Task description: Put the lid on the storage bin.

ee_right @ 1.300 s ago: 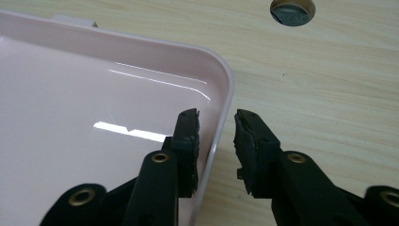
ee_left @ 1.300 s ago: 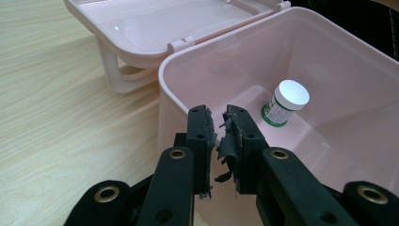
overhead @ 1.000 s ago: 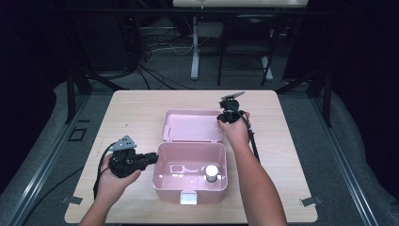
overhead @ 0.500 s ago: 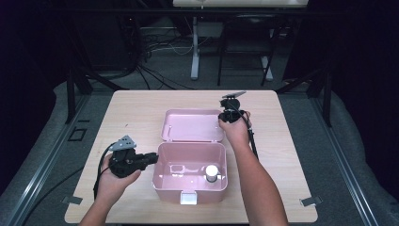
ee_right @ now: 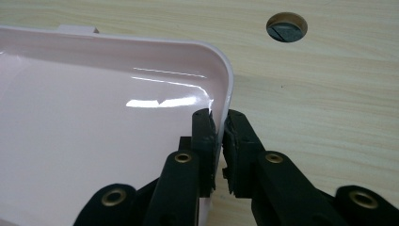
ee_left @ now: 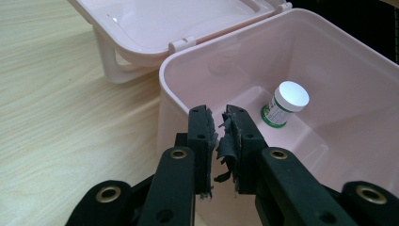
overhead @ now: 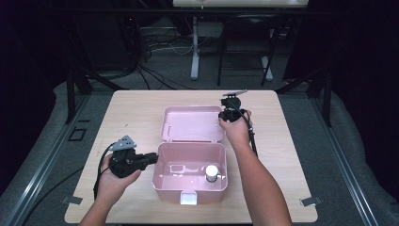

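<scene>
Pink box (overhead: 190, 181) open at tabletop (overhead: 136, 117) centre, small white-capped bottle (overhead: 211, 173) upright inside. Left gripper (ee_left: 220, 127) clamped on box's left wall. Right gripper (ee_right: 219, 128) on right rim of laid-back lid (overhead: 192, 123), jaws just closing, rim between pads, no gap visible.

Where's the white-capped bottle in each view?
High view: the white-capped bottle stands in the pink box's right front part.
Left gripper view: the bottle is right of centre, on the box floor.
Right gripper view: not in it.
Shared landmark: the open pink lid.
</scene>
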Available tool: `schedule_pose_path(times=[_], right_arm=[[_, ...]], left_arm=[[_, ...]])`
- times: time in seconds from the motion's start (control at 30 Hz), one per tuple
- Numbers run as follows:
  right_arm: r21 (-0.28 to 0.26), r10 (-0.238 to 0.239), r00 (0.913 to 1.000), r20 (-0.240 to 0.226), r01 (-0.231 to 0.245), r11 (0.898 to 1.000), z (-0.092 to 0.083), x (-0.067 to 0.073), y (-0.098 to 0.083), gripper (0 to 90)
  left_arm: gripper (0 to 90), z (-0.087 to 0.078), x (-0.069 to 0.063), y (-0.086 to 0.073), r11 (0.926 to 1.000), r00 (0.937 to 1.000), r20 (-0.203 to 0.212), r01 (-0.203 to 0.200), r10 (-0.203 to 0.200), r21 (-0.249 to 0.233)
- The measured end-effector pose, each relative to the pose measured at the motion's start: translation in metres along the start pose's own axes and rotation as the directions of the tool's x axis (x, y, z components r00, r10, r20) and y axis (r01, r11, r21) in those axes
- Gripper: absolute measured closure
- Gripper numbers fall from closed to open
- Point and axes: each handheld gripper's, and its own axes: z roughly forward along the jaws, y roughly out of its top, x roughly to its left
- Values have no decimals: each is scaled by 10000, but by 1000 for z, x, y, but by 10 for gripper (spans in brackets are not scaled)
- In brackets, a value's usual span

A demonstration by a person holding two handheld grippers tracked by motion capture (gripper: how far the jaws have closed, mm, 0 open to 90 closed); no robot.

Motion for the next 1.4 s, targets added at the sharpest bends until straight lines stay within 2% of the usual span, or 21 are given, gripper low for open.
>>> schedule_pose_path(times=[0.77,0.97,1.4], right_arm=[[-768,-112,9997,-231,94,9970,-27,4,8,849],[-1103,-171,9993,-332,134,9938,-36,4,8,855],[-1452,-327,9987,-398,266,9890,-51,6,7,859]], left_arm=[[809,0,-1,-1,10000,10000,44,68,-68,0],[809,0,-1,-1,10000,9999,45,99,-99,-4],[809,0,-1,-1,9999,9999,40,109,-109,-8]])
